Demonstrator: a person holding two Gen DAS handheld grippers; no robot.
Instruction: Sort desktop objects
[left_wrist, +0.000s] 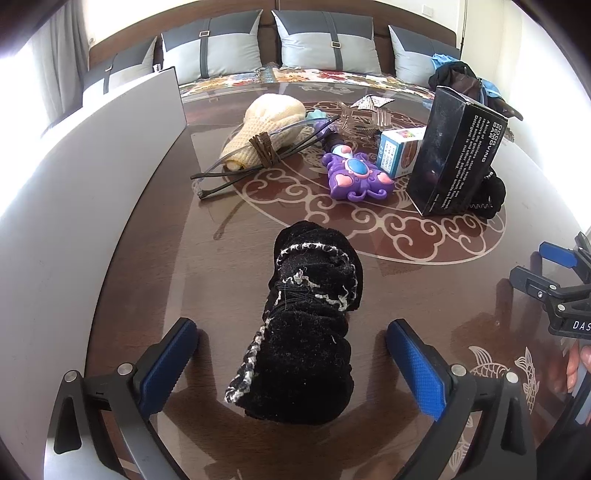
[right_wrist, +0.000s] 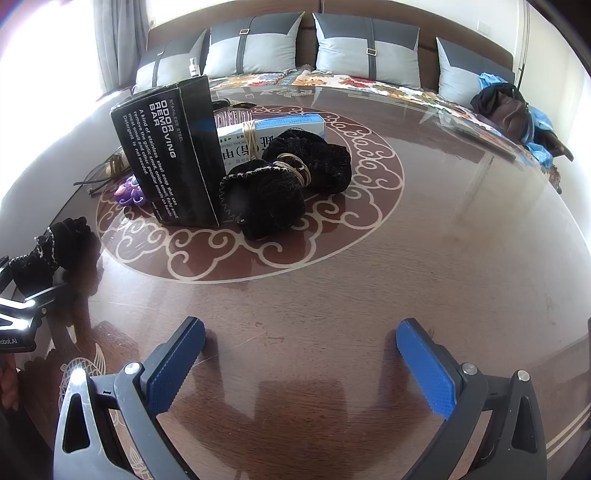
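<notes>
A rolled black fuzzy cloth bundle (left_wrist: 310, 325) lies on the brown table between the open fingers of my left gripper (left_wrist: 291, 362); it also shows in the right wrist view (right_wrist: 48, 254). My right gripper (right_wrist: 301, 363) is open and empty over bare table. Beyond stand a black odor-bar box (left_wrist: 456, 155), also in the right wrist view (right_wrist: 170, 155), a purple toy (left_wrist: 356, 177), a cream knitted bundle (left_wrist: 266, 125), glasses (left_wrist: 258, 155), a small blue-white box (left_wrist: 399, 151) and a second black bundle (right_wrist: 284, 181).
A white board (left_wrist: 110, 147) stands along the table's left side. A light blue box (right_wrist: 273, 129) lies behind the black bundle. A sofa with grey cushions (right_wrist: 369, 48) and a dark bag (right_wrist: 506, 107) are behind the table.
</notes>
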